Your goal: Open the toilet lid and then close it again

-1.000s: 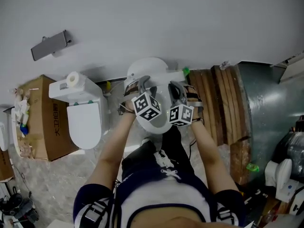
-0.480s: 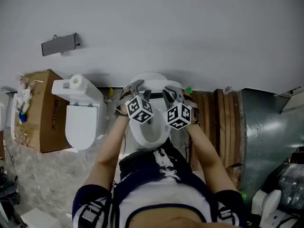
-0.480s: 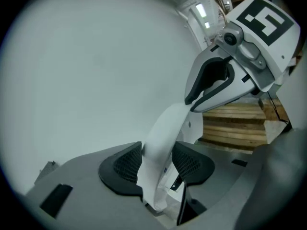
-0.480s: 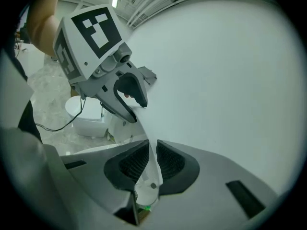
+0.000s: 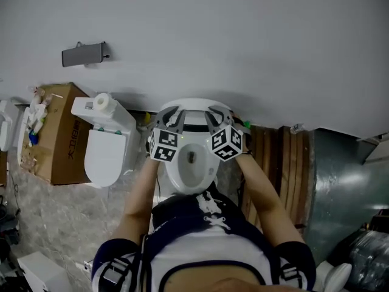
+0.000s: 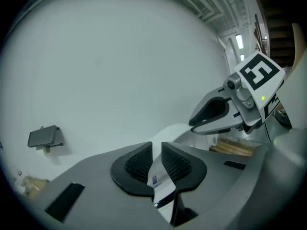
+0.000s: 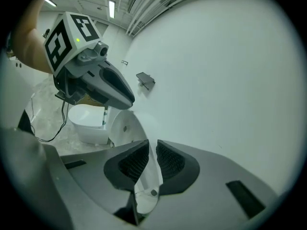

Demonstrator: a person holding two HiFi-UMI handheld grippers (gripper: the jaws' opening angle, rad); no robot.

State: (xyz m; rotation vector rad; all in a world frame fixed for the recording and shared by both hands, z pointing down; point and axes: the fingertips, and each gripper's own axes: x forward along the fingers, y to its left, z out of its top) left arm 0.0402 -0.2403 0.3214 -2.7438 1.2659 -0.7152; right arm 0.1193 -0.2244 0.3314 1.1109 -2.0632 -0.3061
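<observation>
My left gripper (image 6: 157, 147) has just been closing its jaws, and they now stand narrow, with the black ribbed pads (image 6: 139, 164) pinching the thin rim of the toilet lid (image 6: 172, 131). My right gripper (image 7: 152, 146) has just eased its jaws apart a hair, yet they are nearly together and clamp the same lid on its other side.

The lid is smooth glossy white plastic, an oval shell. It stands raised, its back near the plain pale wall (image 5: 243, 41), above the open toilet bowl (image 5: 176, 172).

The left gripper view alone shows a small blue-printed sticker (image 6: 154, 179) on the lid's edge between the pads. The right gripper view alone shows the lid's hollow underside with 1 small round bumper (image 7: 123, 127).

Only the head view shows the whole setting:
- The oval bowl has a dark drain.
- A 2nd white toilet (image 5: 103, 154) stands to the left, with a paper roll (image 5: 103, 102) on its tank.
- Beside that toilet is a brown cardboard box (image 5: 58, 139).
- Rough wooden planks (image 5: 267, 157) lean to the right.

A flat grey bracket (image 5: 85, 53) is fixed to the wall, and it shows in all 3 views.
</observation>
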